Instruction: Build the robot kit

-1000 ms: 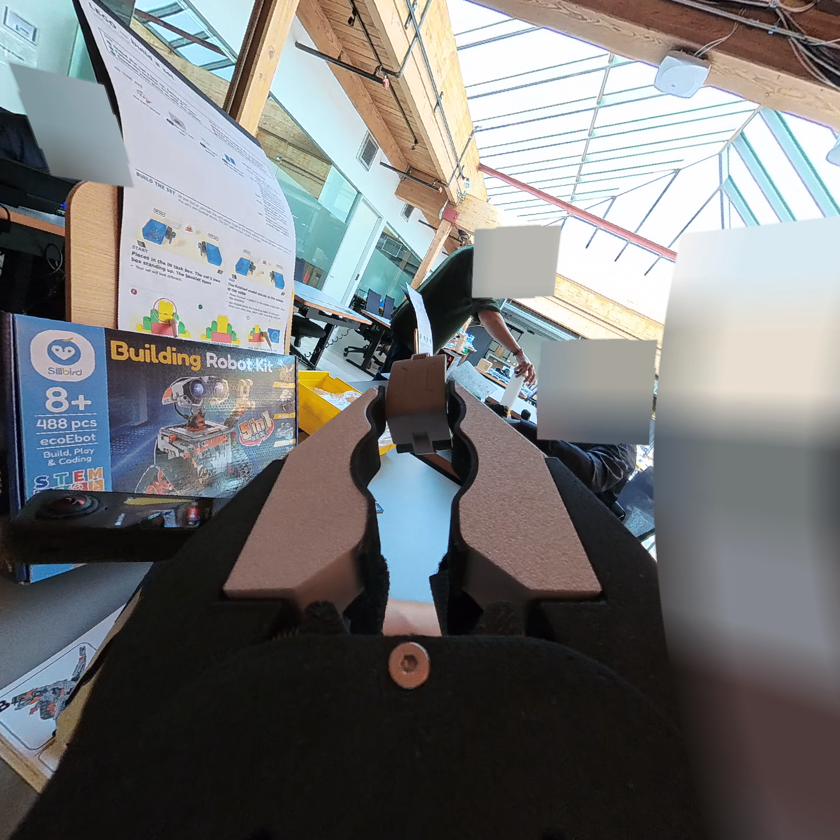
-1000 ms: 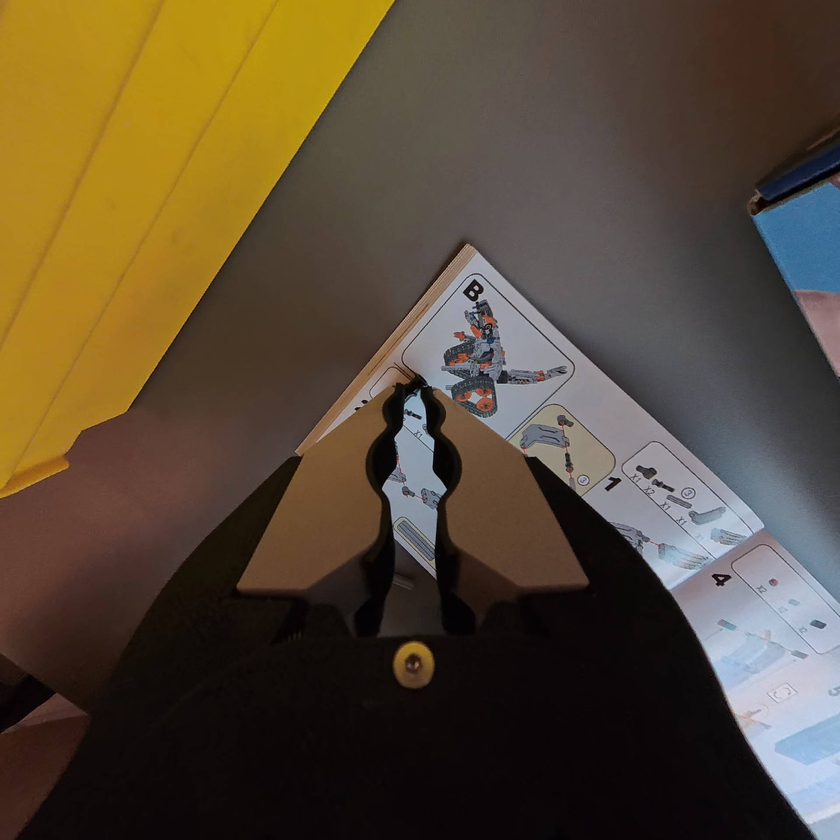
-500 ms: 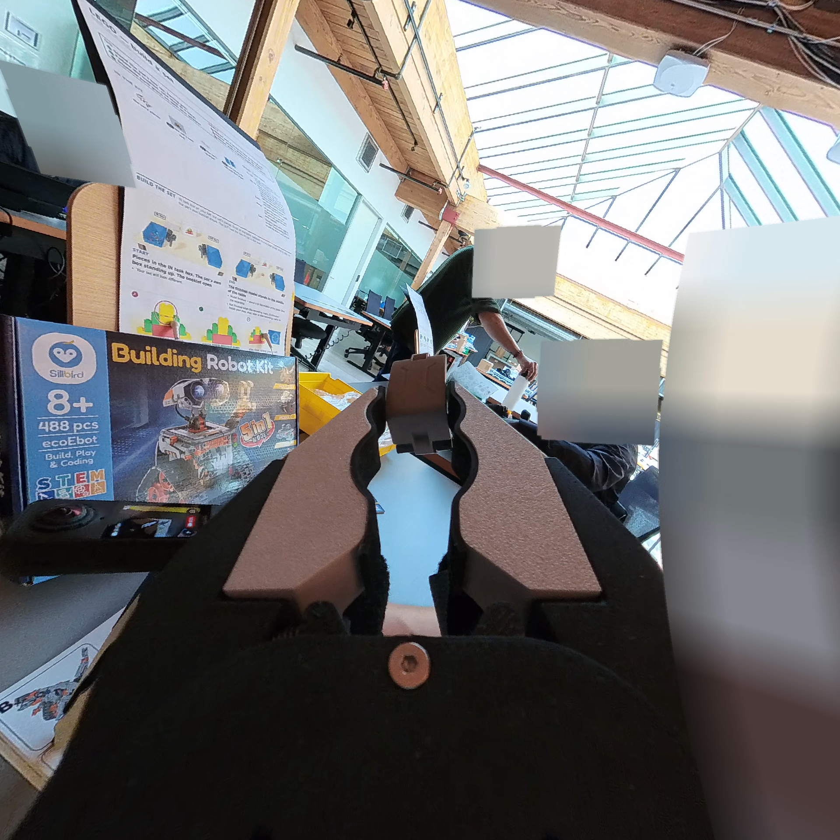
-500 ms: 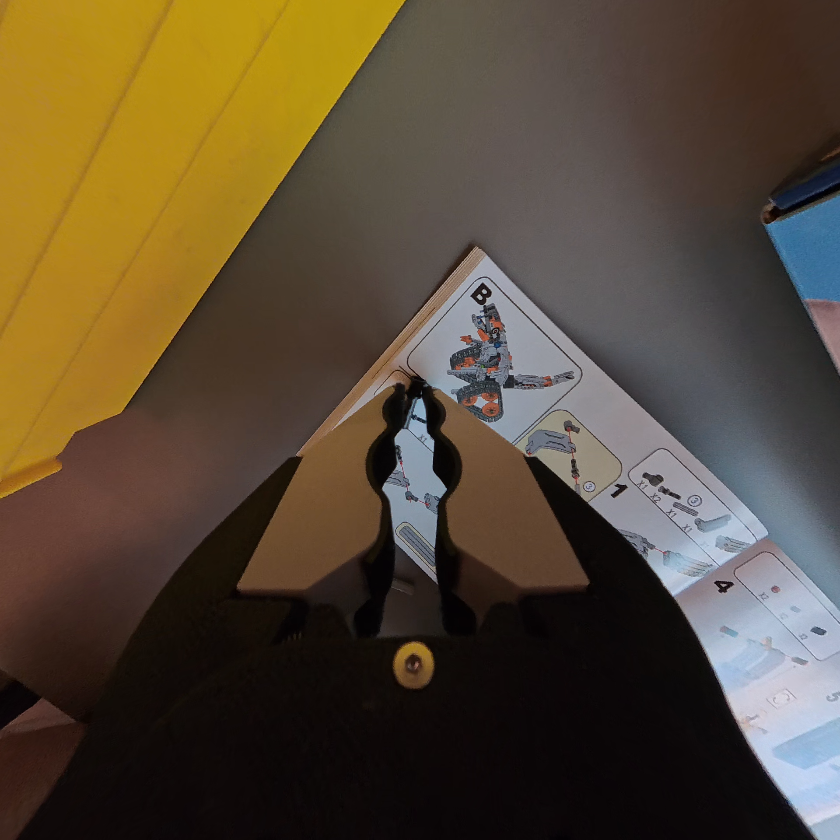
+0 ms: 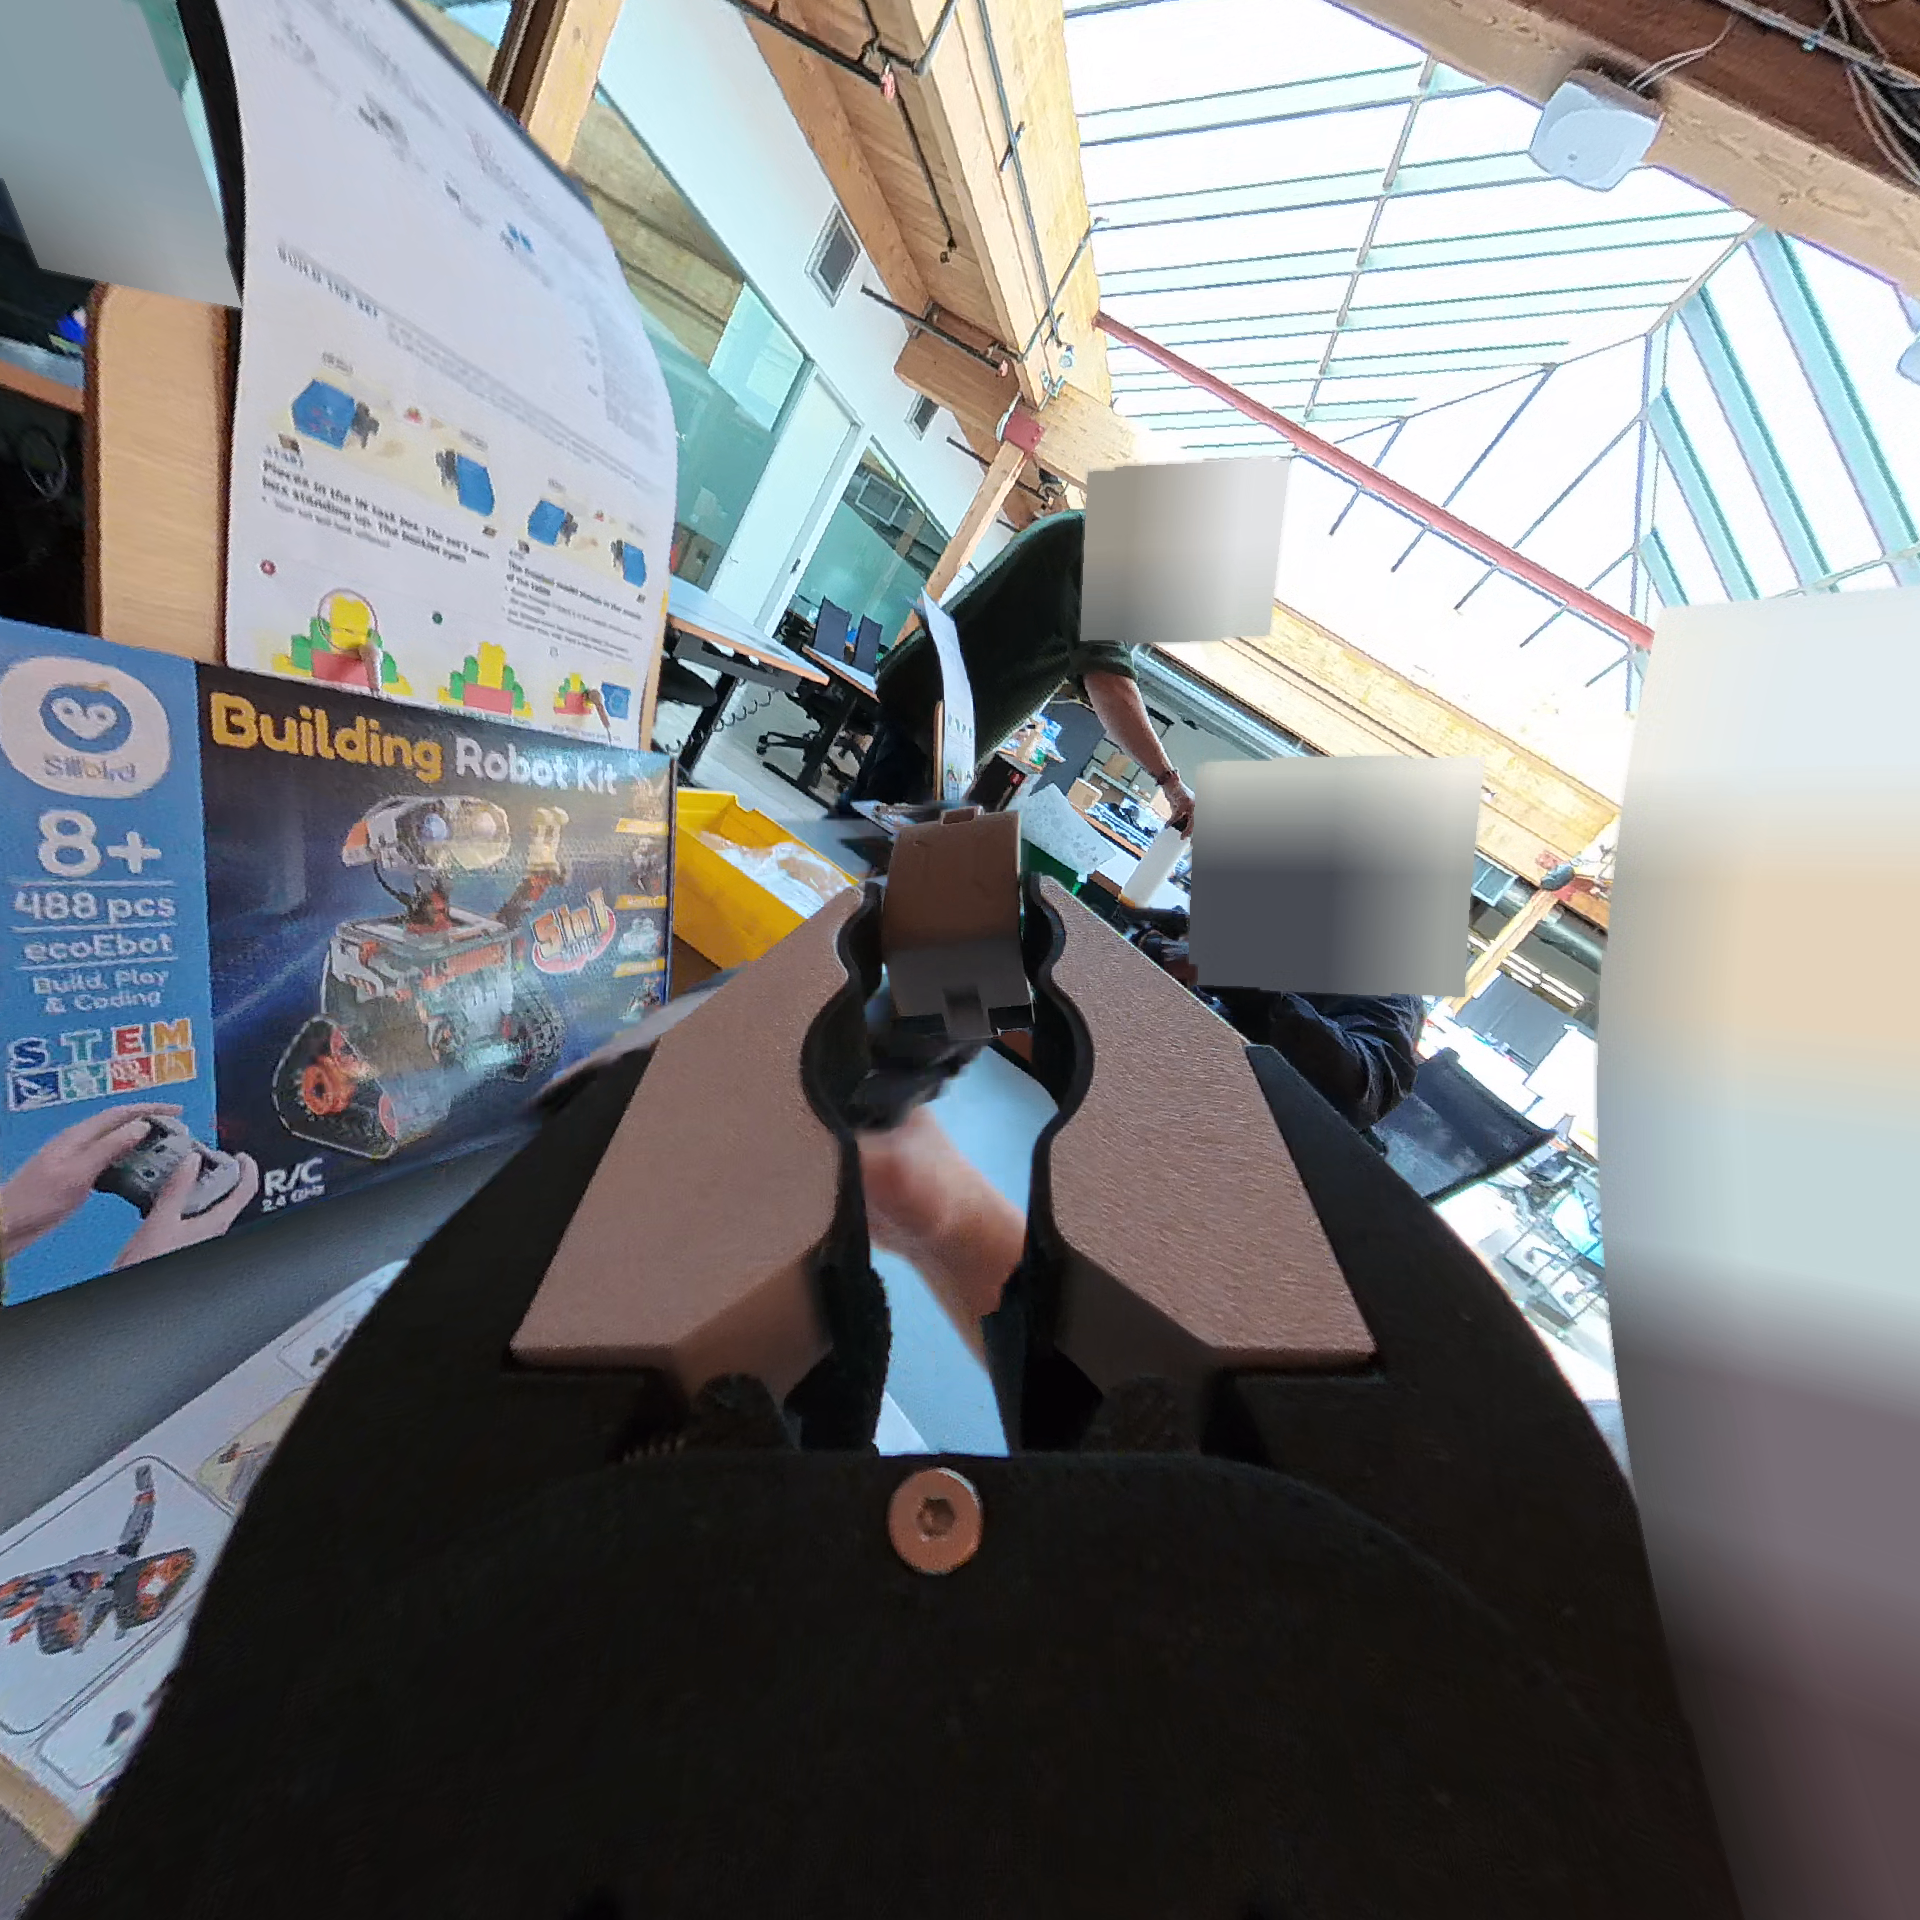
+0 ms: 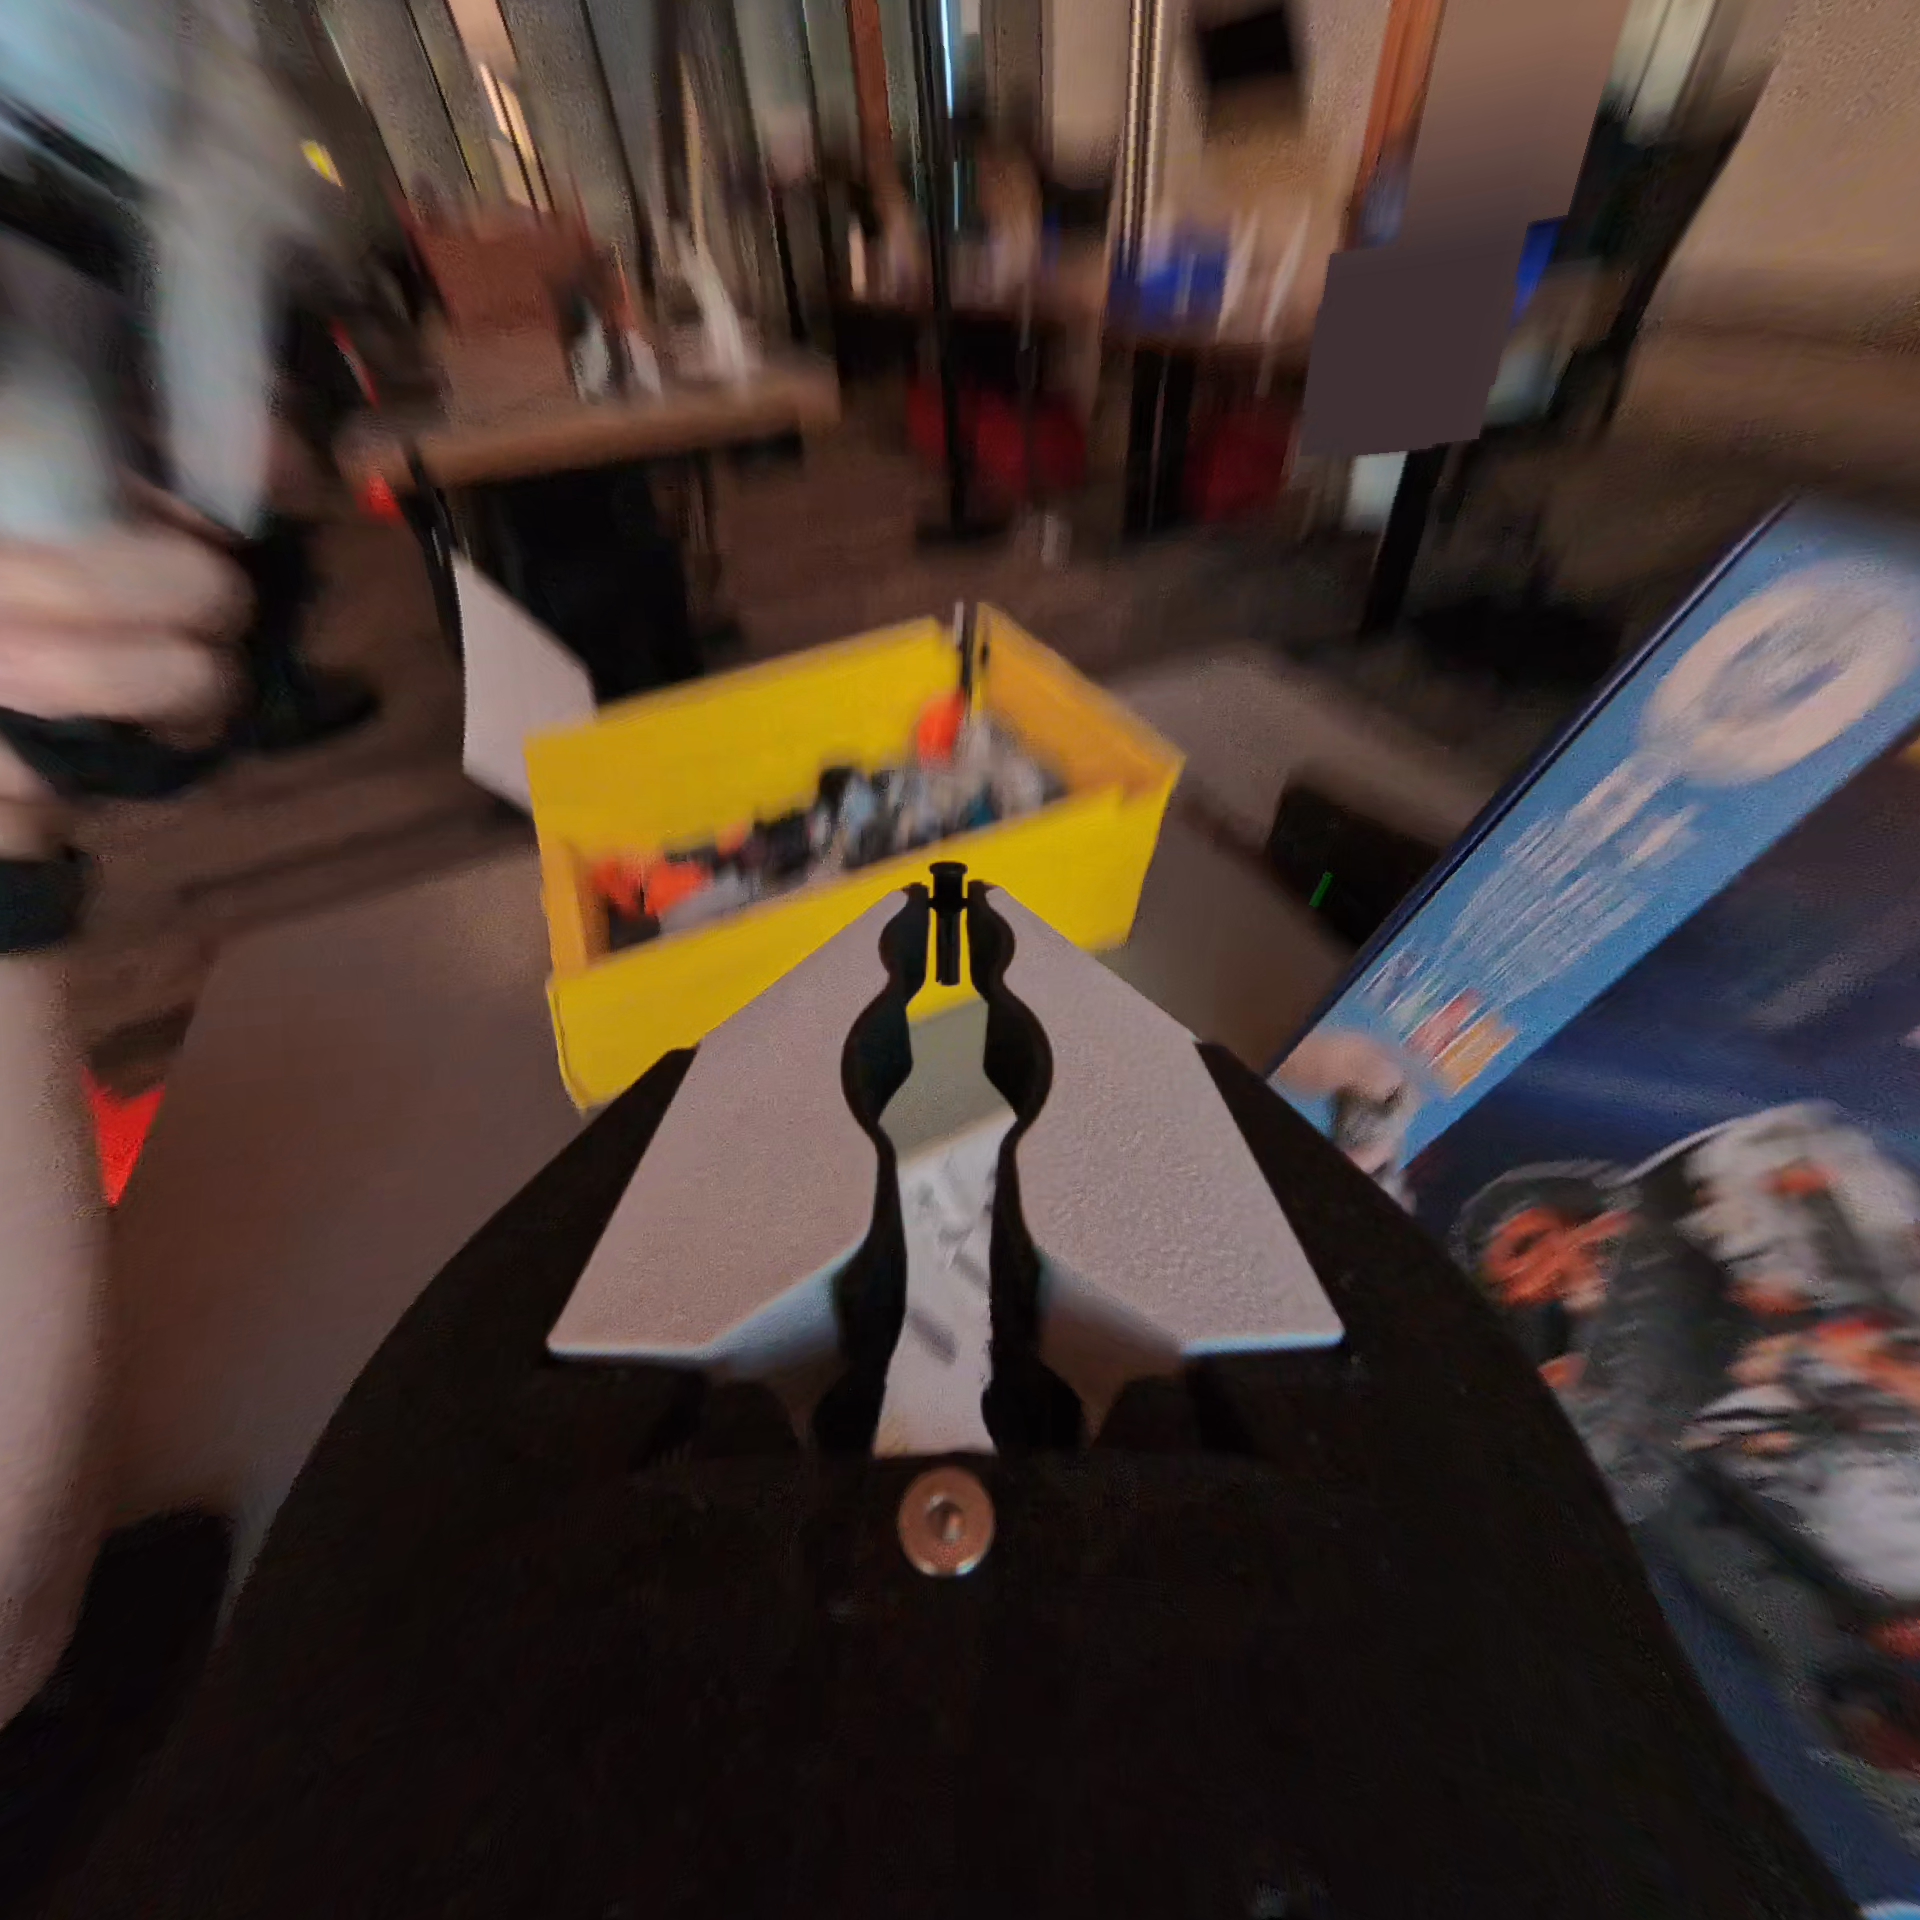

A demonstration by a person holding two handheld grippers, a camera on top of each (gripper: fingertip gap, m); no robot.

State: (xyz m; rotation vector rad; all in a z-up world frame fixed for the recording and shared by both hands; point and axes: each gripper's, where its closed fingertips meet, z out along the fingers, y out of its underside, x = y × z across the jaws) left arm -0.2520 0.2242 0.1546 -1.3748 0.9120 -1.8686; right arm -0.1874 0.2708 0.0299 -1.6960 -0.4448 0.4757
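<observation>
Left gripper [image 5: 951,914]: clenched on a grey-brown angled building piece [image 5: 951,904], pinched at the tips and raised clear of the table, apparently so its notched underside faces the camera. Right gripper [image 6: 943,902]: clamped on a small black pin [image 6: 945,920], which stands upright with its flanged head above the tips, a hold that leaves that end free. Yellow bin [image 6: 727,769]: beyond the right gripper, open-topped, loaded with mixed small parts kept together. Kit box [image 5: 332,935]: propped on edge at the left, picture side outward. Instruction booklet [image 5: 114,1600]: flat on the table, open, readable. Printed sheet [image 5: 447,416]: standing behind the box. The right wrist view is heavily blurred.
</observation>
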